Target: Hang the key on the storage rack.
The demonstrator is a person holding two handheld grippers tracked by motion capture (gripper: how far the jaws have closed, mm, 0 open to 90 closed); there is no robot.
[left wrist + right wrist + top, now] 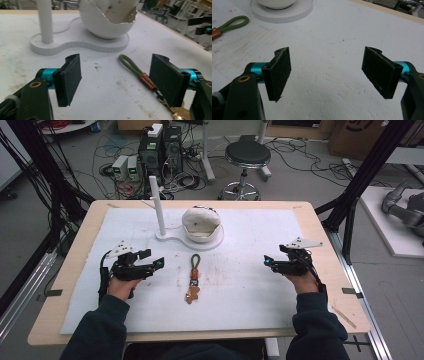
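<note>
Nothing looked begun: the left gripper (150,260) and right gripper (272,262) both hovered spread and empty, well apart, while the keychain (193,279) lay untouched between them, near of the white stand (170,236) and its bowl (201,223)

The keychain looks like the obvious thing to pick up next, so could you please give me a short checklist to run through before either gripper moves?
1. Left gripper open: ok, jaws stand wide apart with nothing between them.
2. Right gripper open: ok, jaws wide apart above bare mat.
3. Keychain free to grasp: ok, it lies flat on the white mat, touching nothing else.
4. Green loop reachable: ok, it lies just ahead of the left gripper, nearer its right jaw.
5. Stand with post and white bowl out of the path: ok, both sit beyond the keychain.
6. Which end of the keychain is heavier: cannot tell.
</note>
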